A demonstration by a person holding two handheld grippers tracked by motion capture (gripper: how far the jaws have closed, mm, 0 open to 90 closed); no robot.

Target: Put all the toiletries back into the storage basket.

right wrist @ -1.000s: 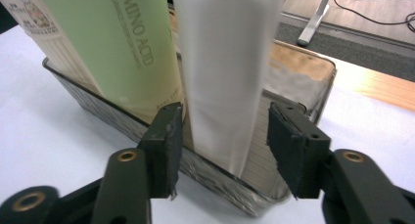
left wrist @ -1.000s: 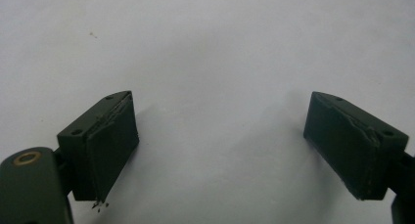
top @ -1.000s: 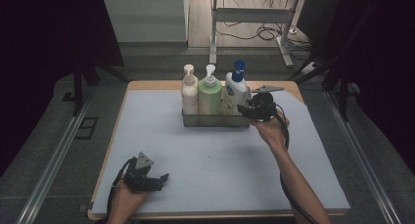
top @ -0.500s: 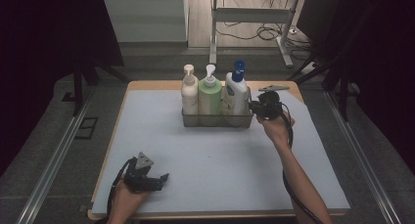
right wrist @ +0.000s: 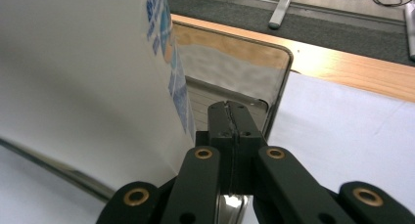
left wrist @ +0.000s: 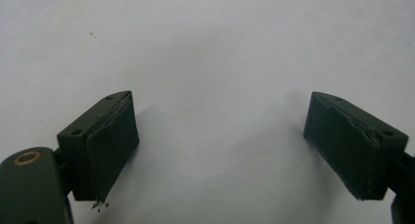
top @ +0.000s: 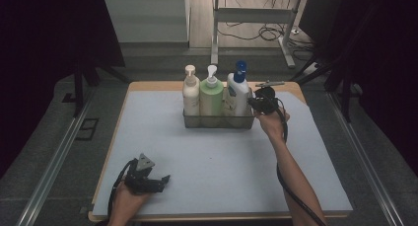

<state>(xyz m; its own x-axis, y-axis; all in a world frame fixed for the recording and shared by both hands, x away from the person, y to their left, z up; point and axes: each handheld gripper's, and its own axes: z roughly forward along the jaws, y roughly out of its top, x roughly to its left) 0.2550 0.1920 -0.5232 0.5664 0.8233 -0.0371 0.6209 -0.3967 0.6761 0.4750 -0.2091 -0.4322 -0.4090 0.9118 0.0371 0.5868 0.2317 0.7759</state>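
Lab-like recording booth: black curtains (top: pixel 54 33), padded table (top: pixel 222 152), floor cables (top: pixel 256 33), desk frame (top: pixel 251 18)

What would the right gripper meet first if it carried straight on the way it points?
Probably the far end of the wire basket: the right gripper, shut on the basket's rim beside the white bottle, points along it. Depth is hard to judge.

Dim high view, dark surroundings, soft shadows on pale mat (top: pixel 222 152), blurred close bottle (right wrist: pixel 88 87)
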